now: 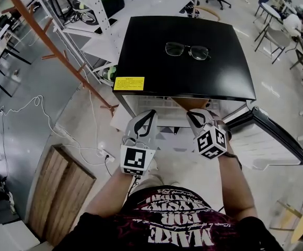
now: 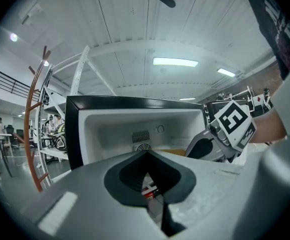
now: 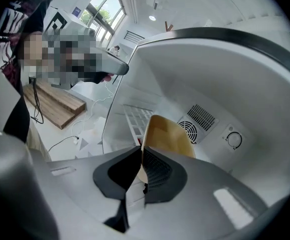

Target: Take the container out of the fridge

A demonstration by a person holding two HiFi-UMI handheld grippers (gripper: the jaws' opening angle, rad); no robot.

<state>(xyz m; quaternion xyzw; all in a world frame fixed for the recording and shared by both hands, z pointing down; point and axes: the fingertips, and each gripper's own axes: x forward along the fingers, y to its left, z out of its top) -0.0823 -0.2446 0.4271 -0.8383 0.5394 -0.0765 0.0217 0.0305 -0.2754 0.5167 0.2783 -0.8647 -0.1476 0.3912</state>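
A small black fridge (image 1: 183, 46) stands with its door (image 1: 277, 137) swung out to the right and its white inside (image 2: 130, 126) showing. A tan container (image 3: 167, 134) sits inside near the back wall's fan grille (image 3: 201, 118); in the head view only a sliver of the container (image 1: 185, 104) shows under the fridge top. My right gripper (image 3: 141, 165) is shut on the container's near rim, reaching into the opening (image 1: 196, 118). My left gripper (image 1: 147, 116) hovers level at the opening's left side, jaws together with nothing held (image 2: 146, 154).
A pair of glasses (image 1: 188, 50) lies on the fridge top, with a yellow label (image 1: 129, 82) at its front left corner. A metal rack (image 1: 89, 14) stands to the left. Wooden boards (image 1: 62, 187) and cables (image 1: 47, 124) lie on the floor at the left.
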